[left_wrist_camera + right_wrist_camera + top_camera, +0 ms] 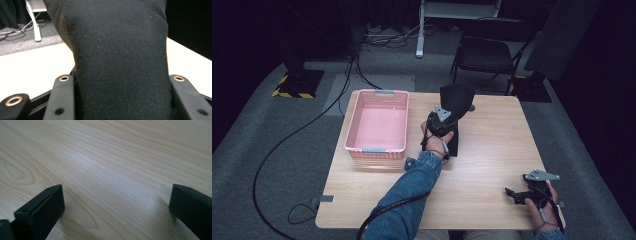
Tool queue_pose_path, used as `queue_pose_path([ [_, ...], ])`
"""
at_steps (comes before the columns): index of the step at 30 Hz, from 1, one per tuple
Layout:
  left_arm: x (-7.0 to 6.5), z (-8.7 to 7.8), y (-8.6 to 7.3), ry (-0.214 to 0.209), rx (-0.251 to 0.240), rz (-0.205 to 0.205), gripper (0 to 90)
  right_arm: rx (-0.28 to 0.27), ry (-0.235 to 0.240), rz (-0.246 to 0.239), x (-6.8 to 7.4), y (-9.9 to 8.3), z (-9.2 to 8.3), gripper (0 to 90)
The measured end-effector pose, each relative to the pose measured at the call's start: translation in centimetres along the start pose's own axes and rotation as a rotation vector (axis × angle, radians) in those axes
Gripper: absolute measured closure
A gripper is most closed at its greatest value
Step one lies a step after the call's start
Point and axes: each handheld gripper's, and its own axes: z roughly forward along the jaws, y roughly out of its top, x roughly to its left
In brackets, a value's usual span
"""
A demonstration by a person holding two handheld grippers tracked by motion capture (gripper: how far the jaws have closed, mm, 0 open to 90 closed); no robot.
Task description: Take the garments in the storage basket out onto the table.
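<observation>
Wooden counter [482,165], pink basket [378,126] at left: mid-counter, the left claw [120,82] grips a black cloth [117,50], which could slip from its bunched fold or snag the basket rim; the right claw [117,207] rests wide open, near right.

A pink basket [377,126] sits on the left part of a light wooden surface [492,150]. Behind it, a dark folding chair [488,55] stands on grey carpet, where black cables [302,131] trail.
</observation>
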Motion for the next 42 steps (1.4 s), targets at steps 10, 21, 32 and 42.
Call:
queue_pose_path([
  [10,0.1,0.8,-1.2,0.005,0.019,-0.032,48.5,0.0,0.0,0.0,0.0,0.0,0.0,0.0],
  [21,-0.4,1.5,-2.2,-0.002,0.035,-0.032,48.3,0.0,0.0,0.0,0.0,0.0,0.0,0.0],
  [32,-0.7,2.2,-3.0,-0.02,0.095,-0.075,31.5,0.0,0.0,-0.001,0.0,0.0,0.0,0.0],
  [42,-0.5,1.4,-2.7,-0.036,0.078,-0.107,12.2,0.0,0.001,-0.002,0.0,0.0,0.0,0.0],
])
